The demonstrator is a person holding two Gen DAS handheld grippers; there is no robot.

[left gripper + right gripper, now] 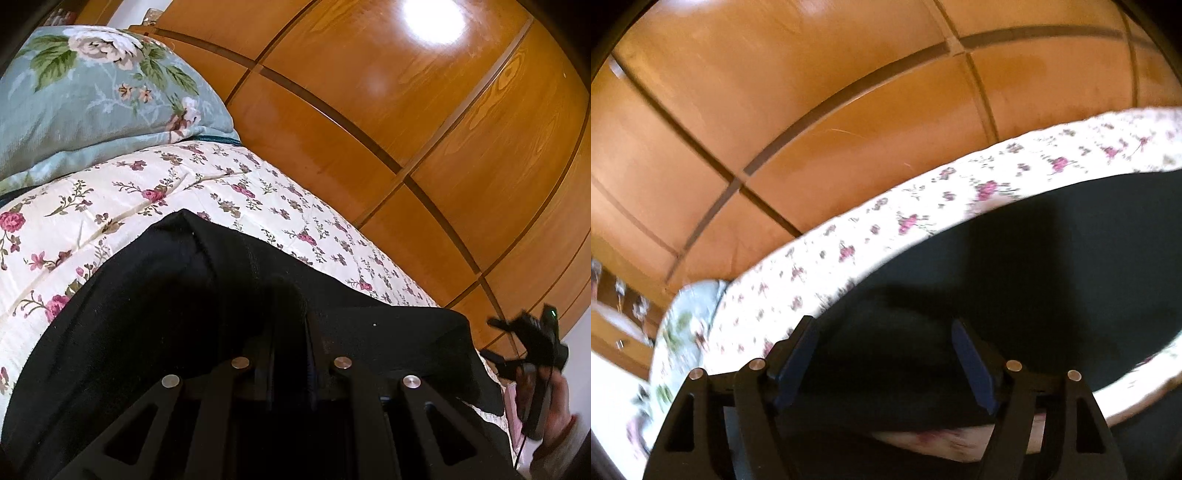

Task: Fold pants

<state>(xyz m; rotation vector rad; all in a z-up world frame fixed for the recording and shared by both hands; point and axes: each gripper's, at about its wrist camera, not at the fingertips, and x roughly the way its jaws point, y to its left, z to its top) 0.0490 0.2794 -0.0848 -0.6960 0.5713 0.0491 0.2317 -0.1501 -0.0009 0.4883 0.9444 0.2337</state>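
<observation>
Black pants (177, 295) lie spread on a floral white bedspread (110, 199). My left gripper (291, 332) is shut on a fold of the pants, its fingers pinched together with the cloth bunched between them. My right gripper (886, 354) is open, its blue pads (975, 365) wide apart above the pants (1034, 277), holding nothing. The right gripper also shows in the left wrist view (532, 343) at the far right, past the pants' edge.
A blue-green floral pillow (85, 96) lies at the head of the bed. A glossy wooden wardrobe (406, 110) stands close behind the bed's far edge. The right wrist view is motion-blurred.
</observation>
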